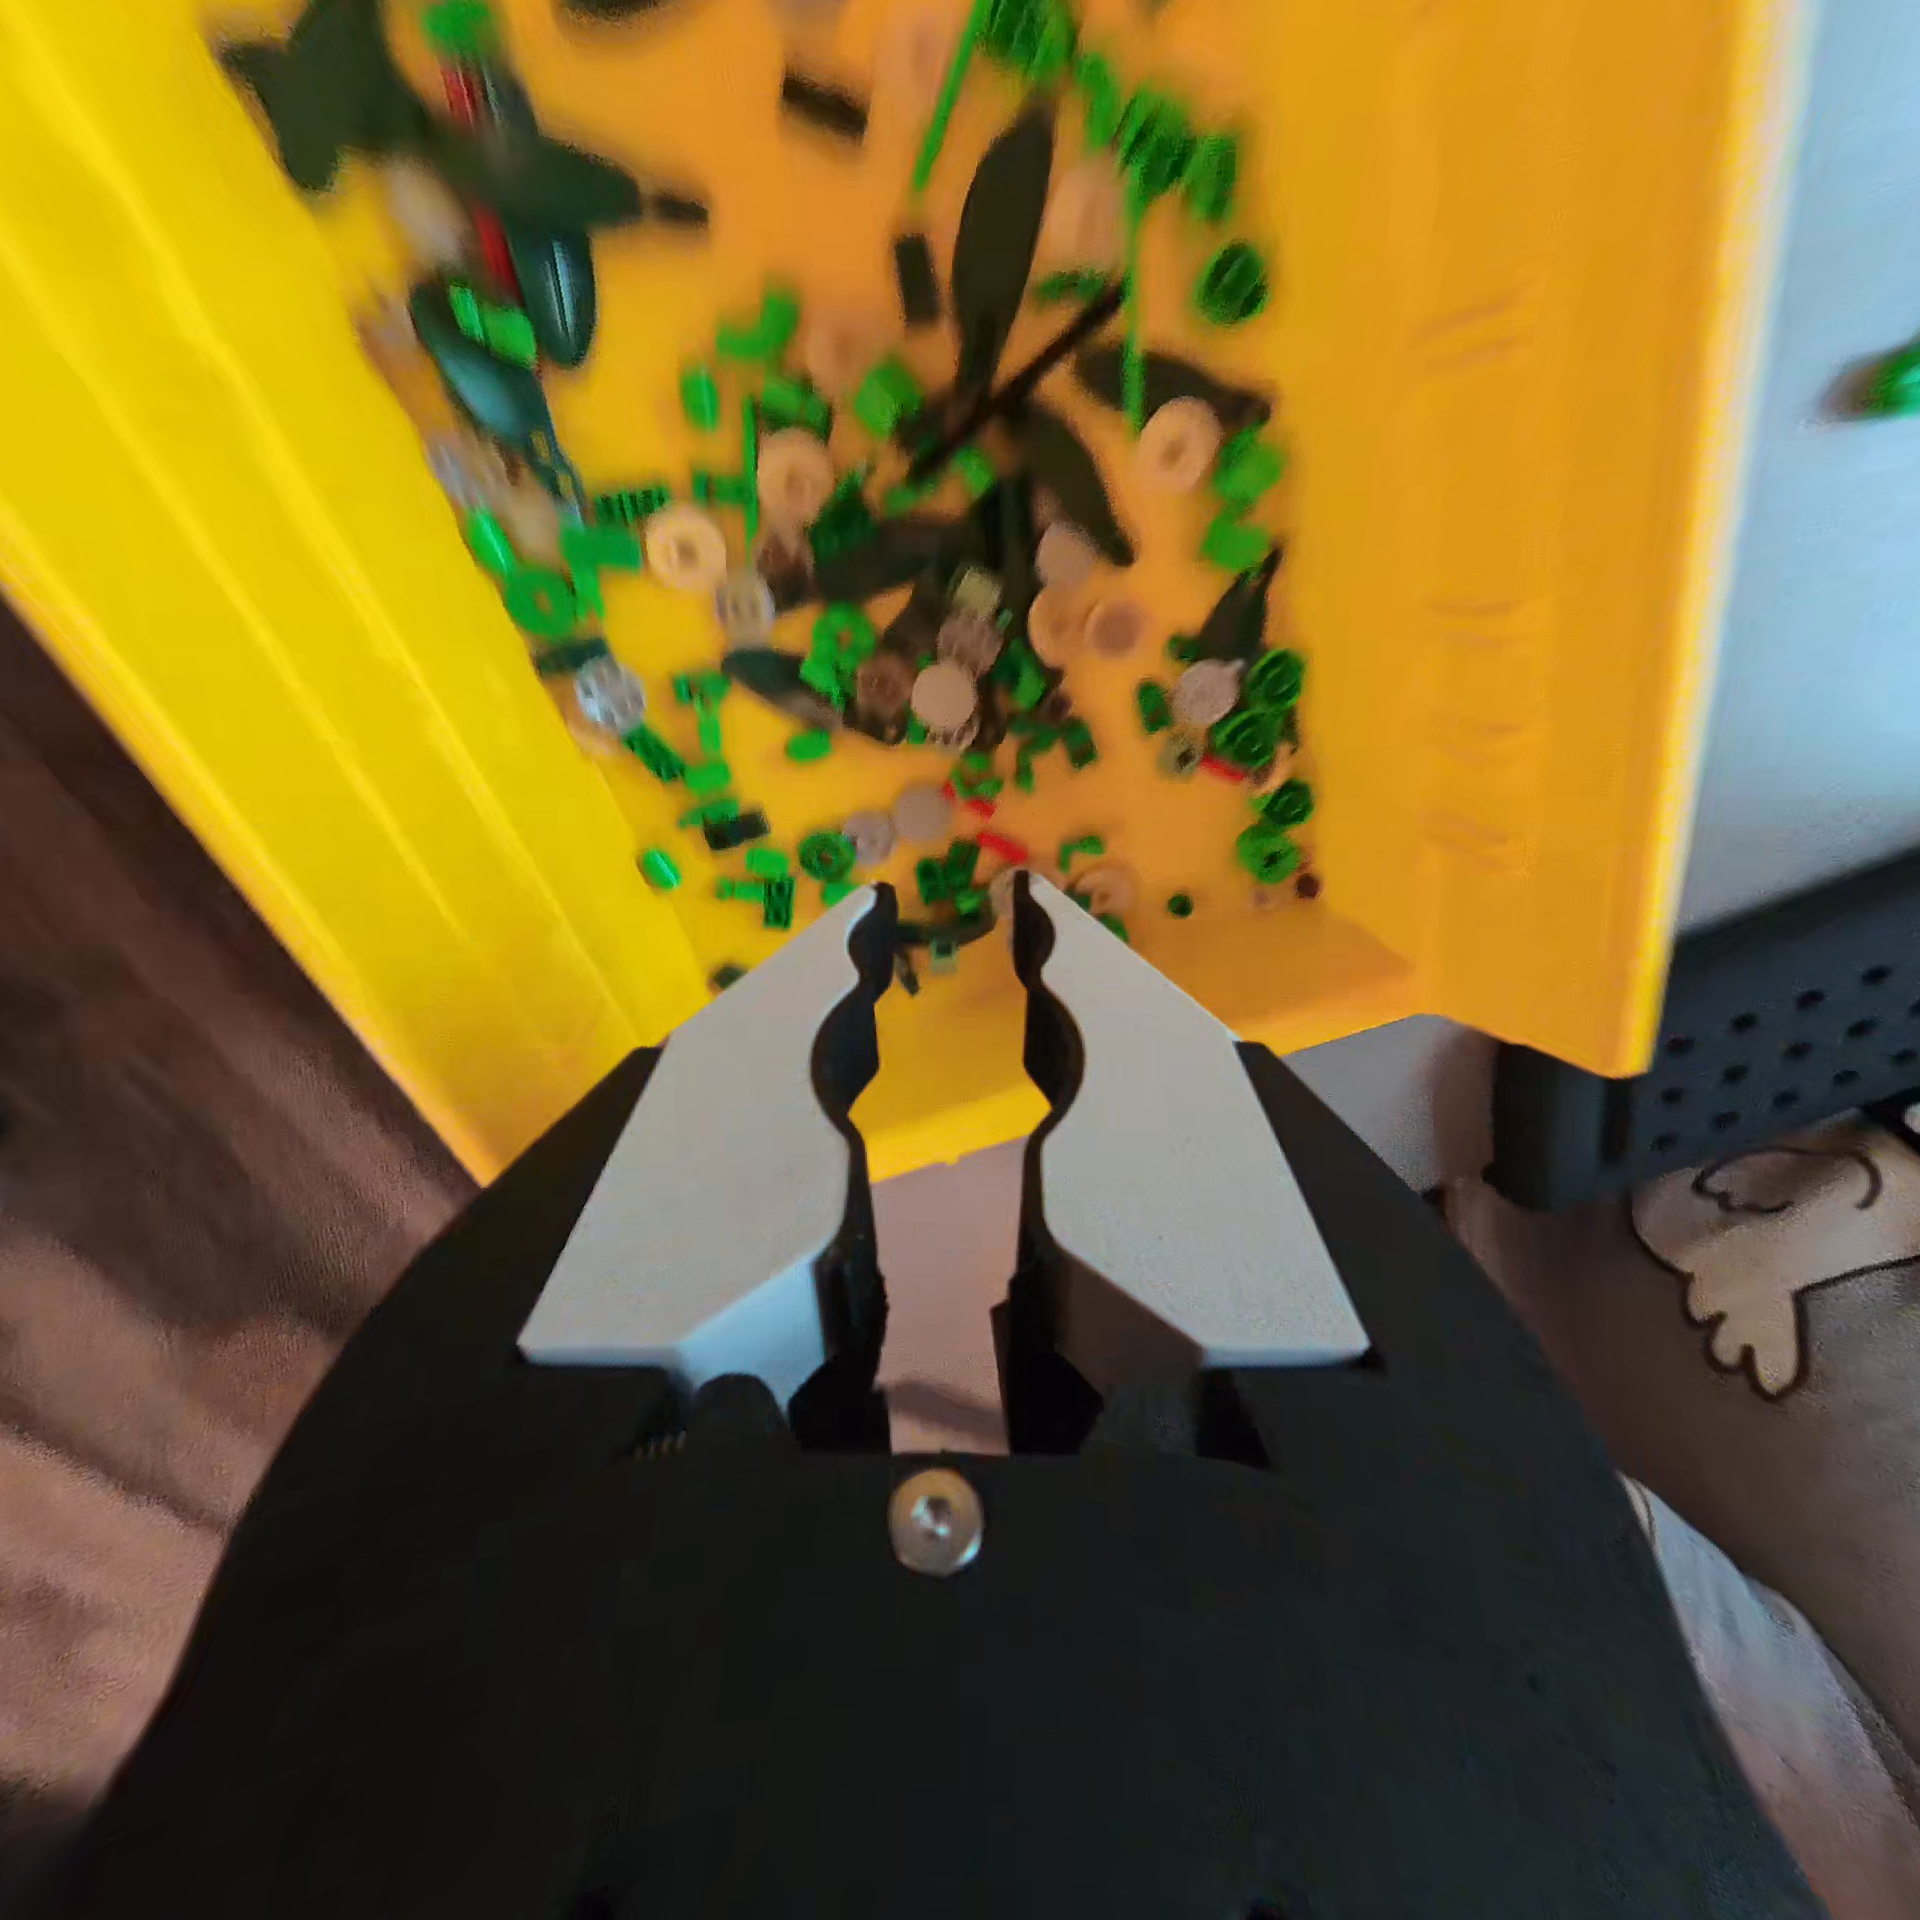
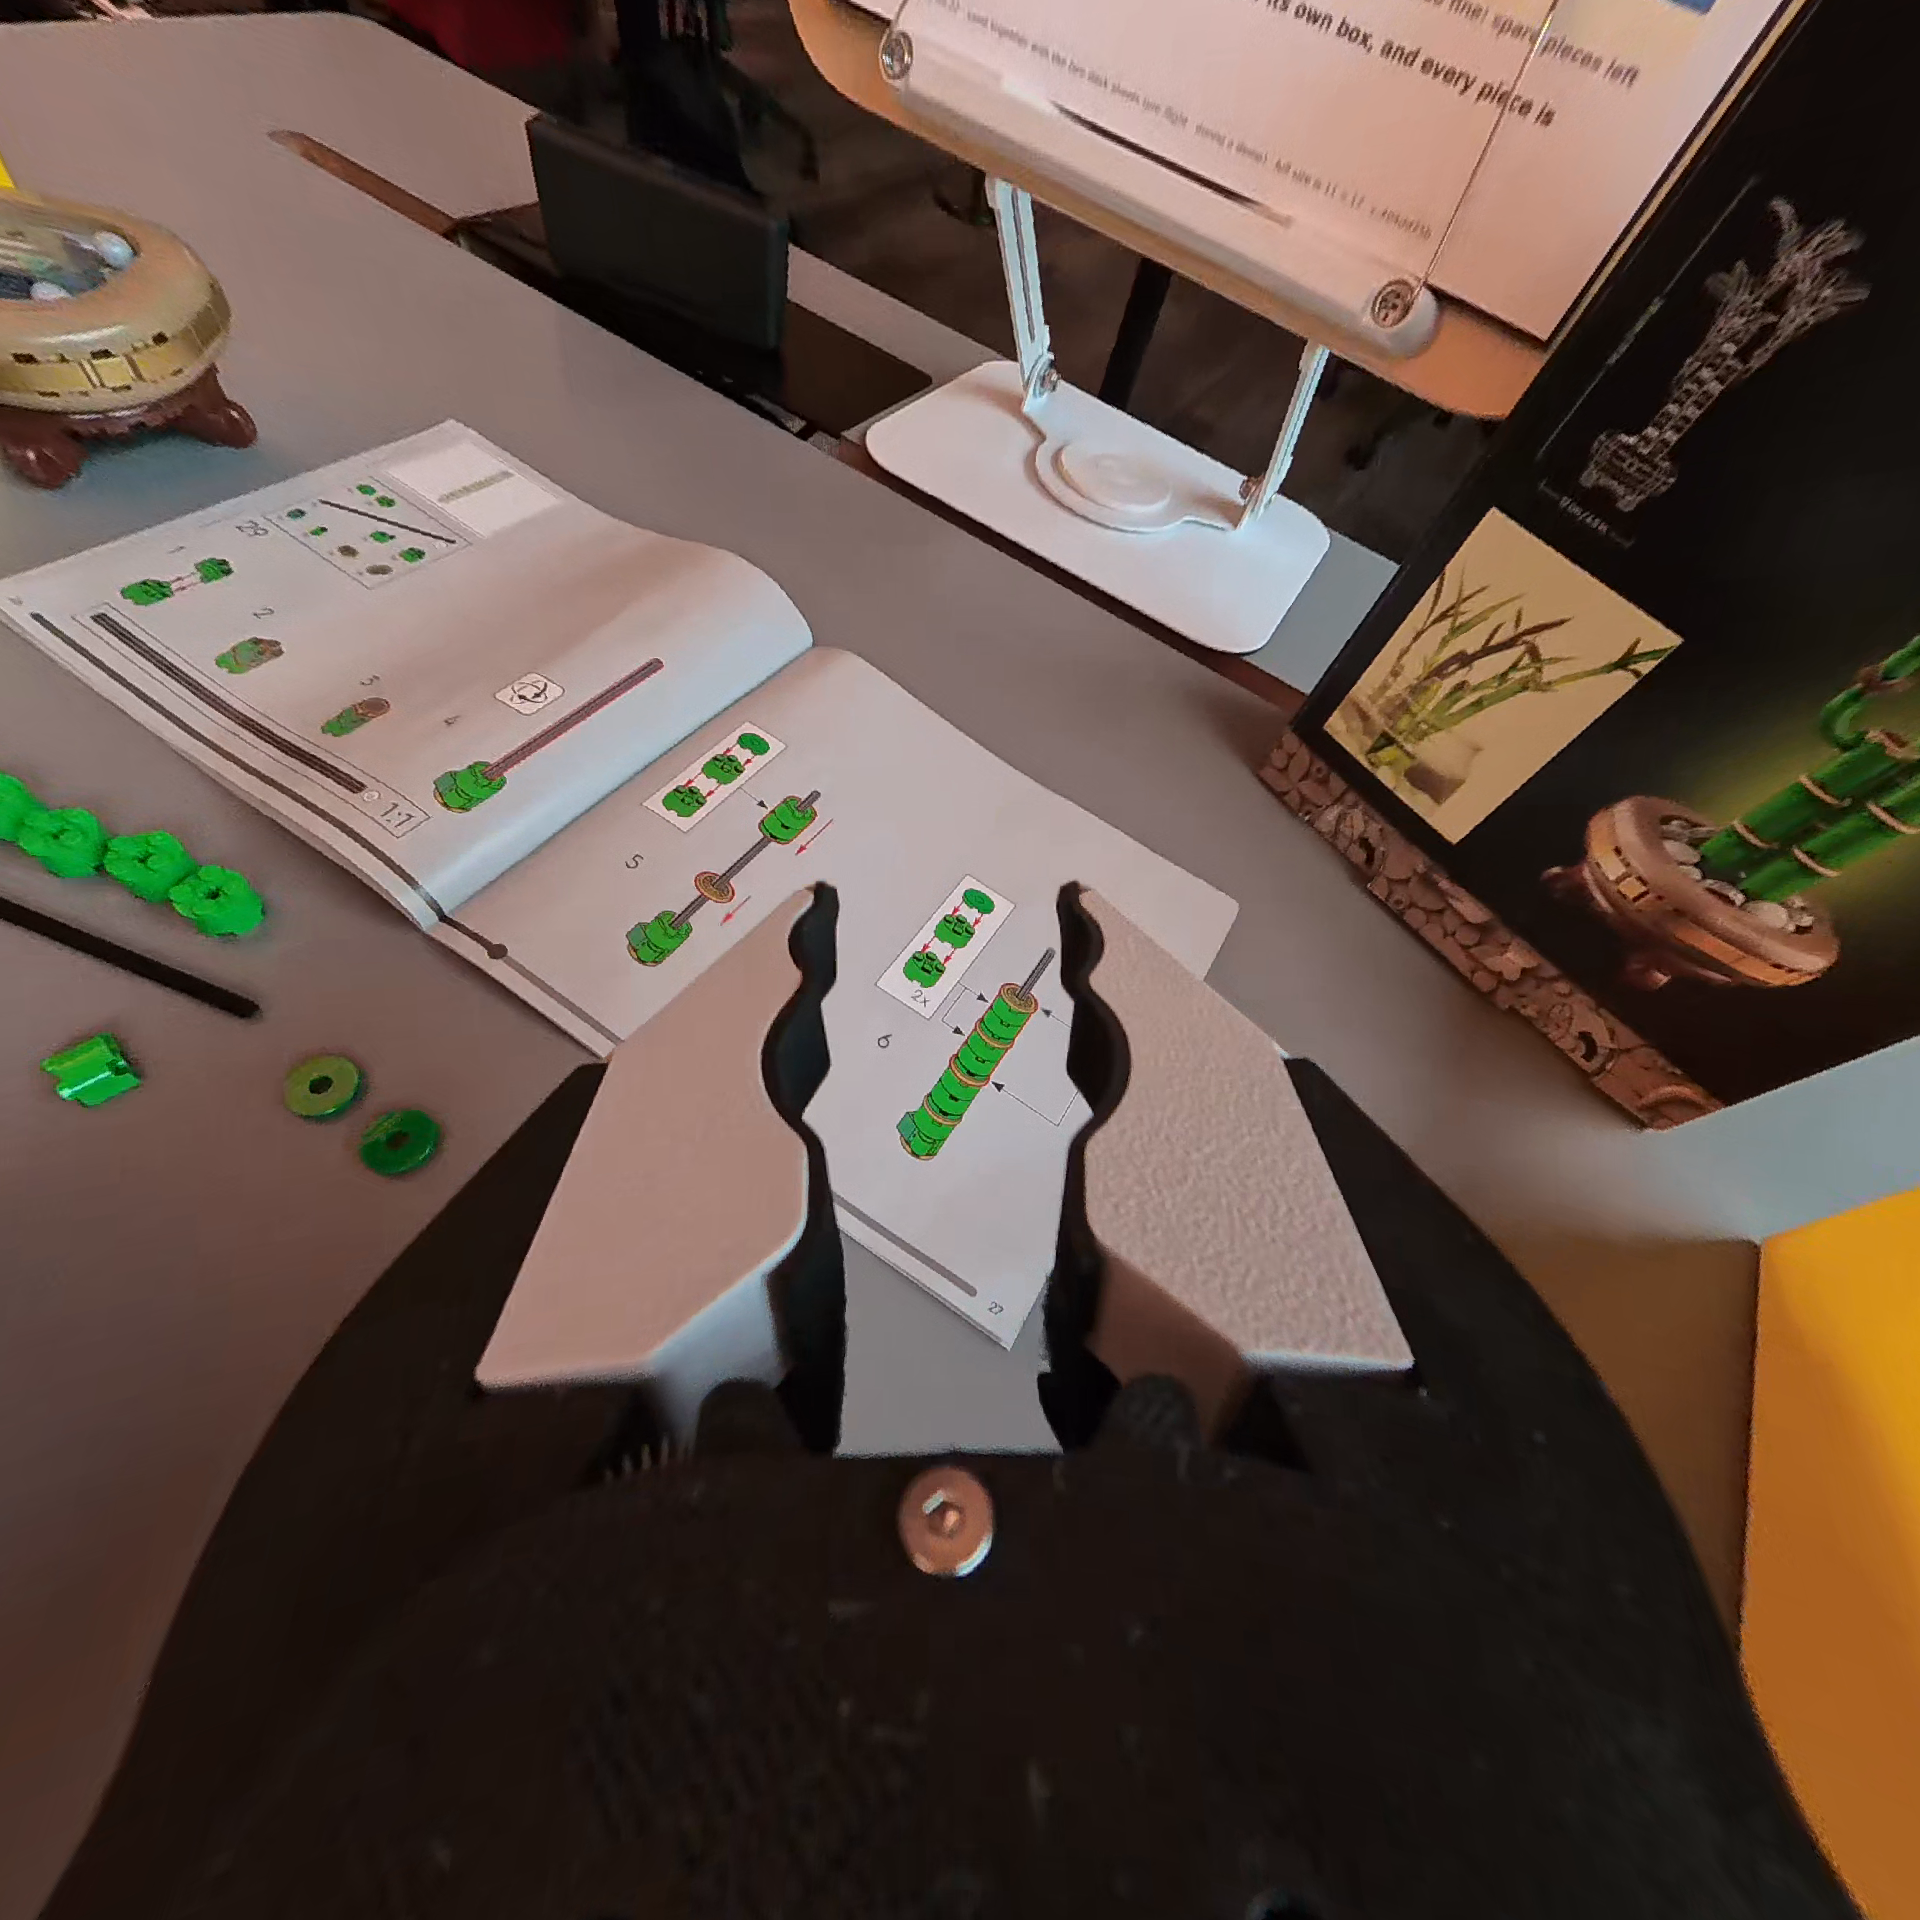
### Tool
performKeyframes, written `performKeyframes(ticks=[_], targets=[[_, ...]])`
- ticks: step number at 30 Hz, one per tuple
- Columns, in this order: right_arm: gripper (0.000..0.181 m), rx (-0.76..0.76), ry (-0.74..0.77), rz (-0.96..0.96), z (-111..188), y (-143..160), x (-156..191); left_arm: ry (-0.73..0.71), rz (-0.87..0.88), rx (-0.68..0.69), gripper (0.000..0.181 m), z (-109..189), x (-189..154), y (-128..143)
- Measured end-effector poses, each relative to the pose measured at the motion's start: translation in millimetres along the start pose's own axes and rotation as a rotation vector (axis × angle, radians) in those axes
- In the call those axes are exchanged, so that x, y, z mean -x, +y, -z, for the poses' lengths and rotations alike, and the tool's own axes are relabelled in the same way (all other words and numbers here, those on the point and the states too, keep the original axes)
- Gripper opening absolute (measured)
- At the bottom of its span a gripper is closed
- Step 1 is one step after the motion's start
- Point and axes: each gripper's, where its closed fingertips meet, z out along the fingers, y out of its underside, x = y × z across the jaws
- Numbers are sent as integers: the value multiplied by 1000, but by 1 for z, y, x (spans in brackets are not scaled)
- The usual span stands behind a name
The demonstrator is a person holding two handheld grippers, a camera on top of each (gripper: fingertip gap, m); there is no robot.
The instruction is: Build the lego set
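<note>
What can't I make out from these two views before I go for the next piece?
- Left wrist view: loose pieces in the yellow tray are motion-blurred; individual shapes are unreadable.
- Left wrist view: left gripper hides the pieces beneath its tips.
- Right wrist view: right gripper covers part of the instruction booklet.
- Right wrist view: row of green pieces runs off the left edge.

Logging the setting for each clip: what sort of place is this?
Probably an indoor hobby or work table: a grey tabletop holds an open paper instruction booklet and a black set box, and a yellow plastic tray holds loose green and dark bricks.
</note>
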Motion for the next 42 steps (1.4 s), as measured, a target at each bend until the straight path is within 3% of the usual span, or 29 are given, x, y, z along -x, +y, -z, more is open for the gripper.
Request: performKeyframes(ticks=[4,14,19,25,28,42], targets=[[43,21,-1,-6,-3,6,-2,36,126,169,22,-24,12,12],[43,77,-12,59,-8,13,5,-24,204,144,33,-25,31,1],[43,93,-13,72,-8,15,6,-20,222,101,29,-23,33,-9],[43,104,-12,82,-8,17,6,8,179,269,24,-40,26,14],[42,104,-11,85,-7,17,6,22,195,273,17,-44,27,12],[42,119,-14,95,-8,19,6,57,233,354,21,-58,31,19]])
